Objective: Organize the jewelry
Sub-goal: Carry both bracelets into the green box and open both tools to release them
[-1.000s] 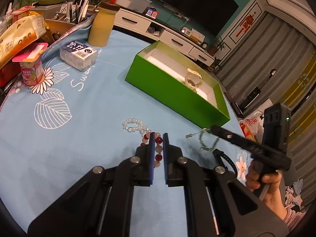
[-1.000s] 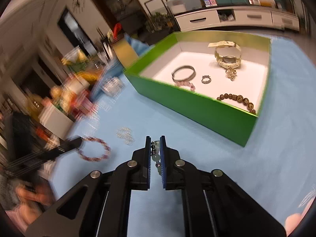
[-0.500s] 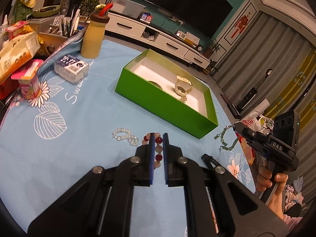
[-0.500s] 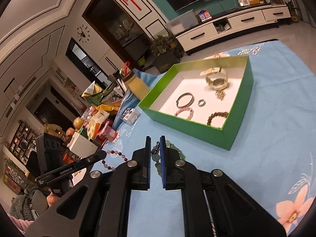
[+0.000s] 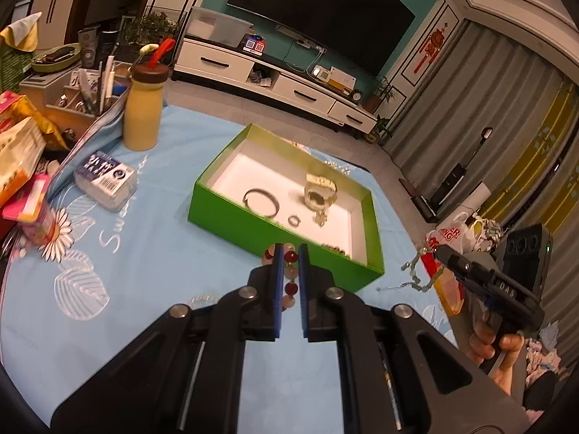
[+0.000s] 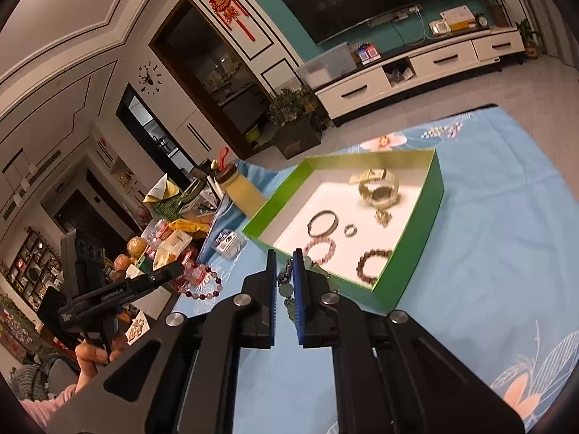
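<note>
My left gripper [image 5: 288, 253] is shut on a red and pink bead bracelet [image 5: 291, 277] and holds it in the air in front of the green box [image 5: 231, 204]; the bracelet hangs from it in the right wrist view [image 6: 198, 284]. My right gripper [image 6: 284, 261] is shut on a green bead chain [image 6: 286, 288], which dangles from it in the left wrist view [image 5: 416, 275]. The box [image 6: 416, 249] holds a gold watch [image 6: 378, 190], a metal bangle [image 6: 323, 222], a ring [image 6: 350, 230], a pink bracelet [image 6: 320, 247] and a brown bracelet [image 6: 372, 262].
A white bead bracelet [image 5: 202, 298] lies on the blue tablecloth [image 5: 90, 325] beside my left gripper. A yellow bottle [image 5: 143, 115], a small plastic case [image 5: 105, 179], a pink cup [image 5: 34, 217] and snack packs stand along the left edge.
Both grippers have risen off the cloth with their jewelry and moved closer to the green box. More of the box's inside shows now.
</note>
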### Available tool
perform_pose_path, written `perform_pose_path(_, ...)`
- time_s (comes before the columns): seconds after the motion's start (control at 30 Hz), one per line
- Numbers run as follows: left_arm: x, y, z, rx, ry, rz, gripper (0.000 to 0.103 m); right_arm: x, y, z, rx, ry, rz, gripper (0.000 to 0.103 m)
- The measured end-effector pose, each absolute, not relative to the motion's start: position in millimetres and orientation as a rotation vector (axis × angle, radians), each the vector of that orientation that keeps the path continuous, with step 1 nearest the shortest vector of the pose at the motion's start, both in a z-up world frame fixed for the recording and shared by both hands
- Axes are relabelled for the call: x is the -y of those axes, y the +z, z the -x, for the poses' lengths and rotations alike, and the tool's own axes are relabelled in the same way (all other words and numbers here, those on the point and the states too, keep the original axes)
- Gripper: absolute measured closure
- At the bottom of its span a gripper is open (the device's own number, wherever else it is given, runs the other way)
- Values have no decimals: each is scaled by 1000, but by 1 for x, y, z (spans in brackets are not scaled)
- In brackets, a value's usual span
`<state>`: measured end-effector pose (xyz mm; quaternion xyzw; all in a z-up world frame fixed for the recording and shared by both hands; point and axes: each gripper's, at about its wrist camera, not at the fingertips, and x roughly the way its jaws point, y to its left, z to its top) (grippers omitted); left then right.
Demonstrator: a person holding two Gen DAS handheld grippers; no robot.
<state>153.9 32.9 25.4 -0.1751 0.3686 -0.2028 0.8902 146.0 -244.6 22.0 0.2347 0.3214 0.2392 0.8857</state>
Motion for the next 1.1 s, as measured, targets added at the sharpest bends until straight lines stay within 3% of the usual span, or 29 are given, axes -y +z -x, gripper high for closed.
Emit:
perform_pose_path(0.47,-16,45,-232,-771,-410,358,96,245,29,-192,-648,460,-472,95)
perform_pose_path(1.1,27,3,-342,-866,-316,251,96,240,-1,-256,-715,388,-441,95)
